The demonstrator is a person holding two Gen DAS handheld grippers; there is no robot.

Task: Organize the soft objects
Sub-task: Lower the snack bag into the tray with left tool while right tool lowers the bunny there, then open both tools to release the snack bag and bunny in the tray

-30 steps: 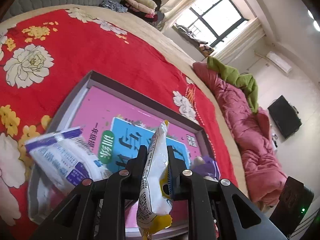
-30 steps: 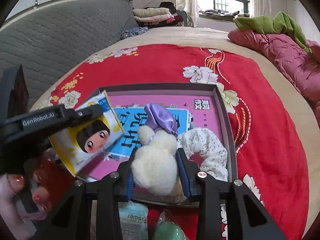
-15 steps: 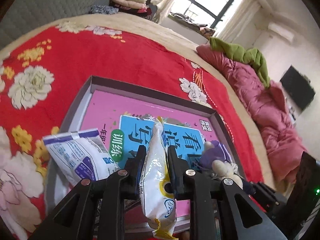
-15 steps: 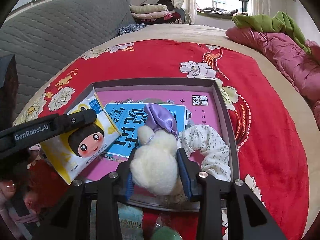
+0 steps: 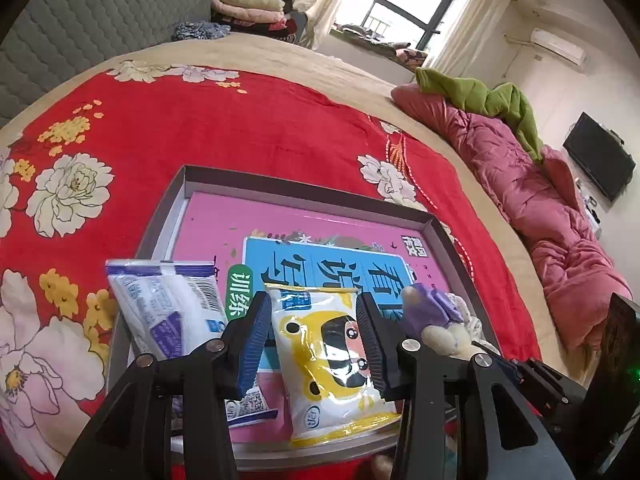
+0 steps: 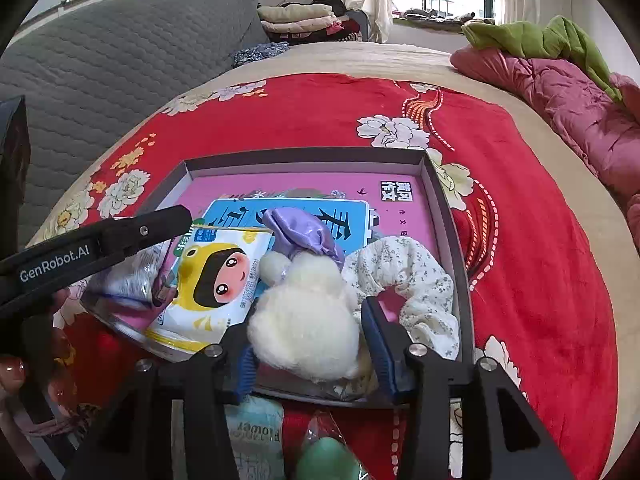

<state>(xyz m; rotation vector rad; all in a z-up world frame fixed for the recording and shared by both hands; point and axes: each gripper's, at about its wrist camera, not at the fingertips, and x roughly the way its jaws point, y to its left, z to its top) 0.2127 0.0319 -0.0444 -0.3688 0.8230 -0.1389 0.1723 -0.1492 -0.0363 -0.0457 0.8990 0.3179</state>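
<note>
The left gripper (image 5: 312, 340) is opening around the yellow packet (image 5: 332, 360), light and slick, lying low centre in the tray (image 5: 304, 196). The right gripper (image 6: 308, 344) is opening; the plush (image 6: 308, 312), squashy, seems freed, best taken mid-body.

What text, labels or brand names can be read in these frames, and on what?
"GenRobot.AI": side of the left tongs.
"Flower": pale blue packet at the bottom edge, upside down.
Large Chinese characters: pink and blue book in the tray.
Blue-and-white packet and yellow cartoon packet: too small to read.
</note>
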